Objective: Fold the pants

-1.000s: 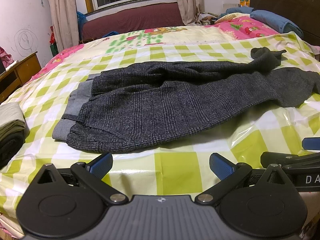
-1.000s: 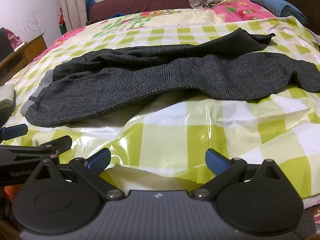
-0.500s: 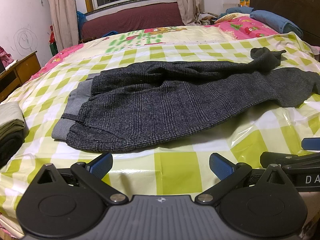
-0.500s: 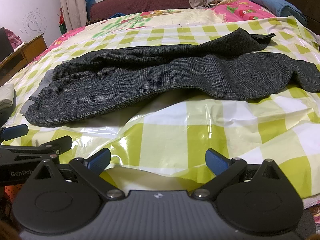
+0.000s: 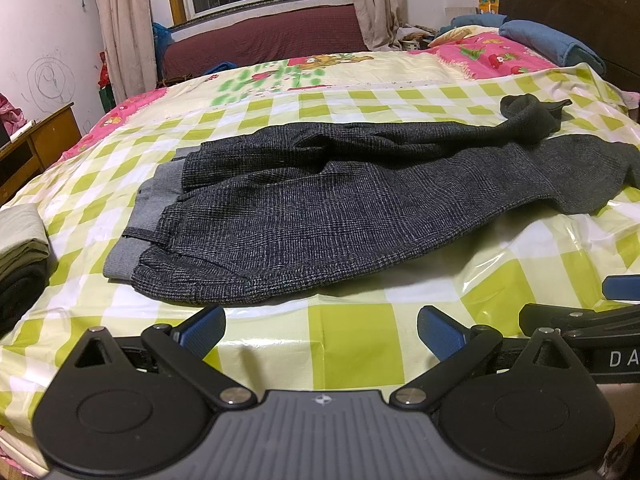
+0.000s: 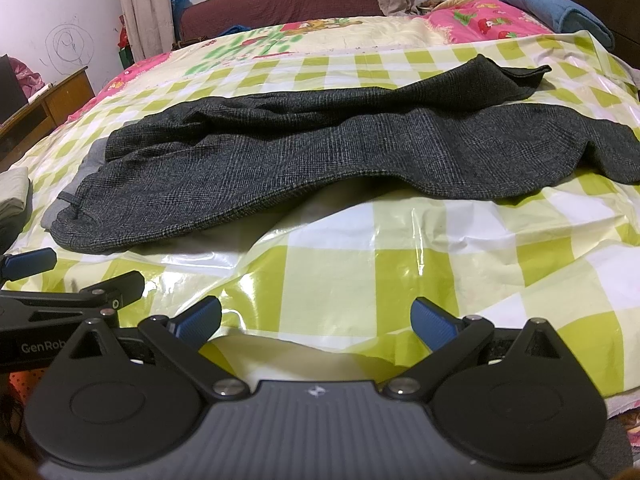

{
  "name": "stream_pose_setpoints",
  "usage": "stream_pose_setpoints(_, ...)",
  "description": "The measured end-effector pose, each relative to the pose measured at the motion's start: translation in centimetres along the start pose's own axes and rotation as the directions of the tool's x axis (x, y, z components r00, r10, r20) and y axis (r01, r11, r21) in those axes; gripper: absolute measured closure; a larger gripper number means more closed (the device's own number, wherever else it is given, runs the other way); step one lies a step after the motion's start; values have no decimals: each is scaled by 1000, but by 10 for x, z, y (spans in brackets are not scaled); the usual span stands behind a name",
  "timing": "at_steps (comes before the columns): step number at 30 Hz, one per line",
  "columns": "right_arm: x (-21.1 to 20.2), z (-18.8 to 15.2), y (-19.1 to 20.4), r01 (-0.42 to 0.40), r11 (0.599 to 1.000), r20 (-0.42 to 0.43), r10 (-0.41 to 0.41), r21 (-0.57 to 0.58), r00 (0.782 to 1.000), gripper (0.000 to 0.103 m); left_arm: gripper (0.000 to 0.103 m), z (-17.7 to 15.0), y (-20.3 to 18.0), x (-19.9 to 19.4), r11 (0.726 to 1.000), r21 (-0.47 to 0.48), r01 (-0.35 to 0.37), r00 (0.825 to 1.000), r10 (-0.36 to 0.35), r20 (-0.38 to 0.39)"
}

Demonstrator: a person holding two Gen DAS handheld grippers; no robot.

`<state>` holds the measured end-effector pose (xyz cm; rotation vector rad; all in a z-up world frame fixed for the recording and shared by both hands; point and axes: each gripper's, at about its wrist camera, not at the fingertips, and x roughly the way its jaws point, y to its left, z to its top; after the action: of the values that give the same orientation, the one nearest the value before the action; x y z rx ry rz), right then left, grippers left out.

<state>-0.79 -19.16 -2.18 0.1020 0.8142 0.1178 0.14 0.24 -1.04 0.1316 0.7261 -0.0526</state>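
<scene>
Dark grey checked pants (image 5: 340,216) lie spread on the bed's green-and-white checked plastic sheet (image 5: 352,328), grey waistband to the left, legs running right. They also show in the right wrist view (image 6: 320,160). My left gripper (image 5: 322,328) is open and empty at the bed's near edge, short of the pants' hip. My right gripper (image 6: 316,320) is open and empty, near the front edge below the pants' near leg. Each gripper sees the other beside it: the right one (image 5: 592,320), the left one (image 6: 60,292).
Folded clothes (image 5: 20,248) are stacked at the bed's left edge. Blue pillows (image 5: 556,44) and pink bedding lie at the far right. A wooden desk (image 5: 36,148) stands left of the bed. A window and maroon sofa are behind.
</scene>
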Motion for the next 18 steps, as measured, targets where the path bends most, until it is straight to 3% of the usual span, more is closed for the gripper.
stream_pose_setpoints(13,-1,2,4,-6,1000,-7,6,-14,1000,3,0,1,1,-1,1000,-10,1,1000,-1,-5)
stream_pose_setpoints(18,-8,8,14,-36,997,33,38,-71,999,3,0,8,11,-8,1000,-2,9,999,-9,31)
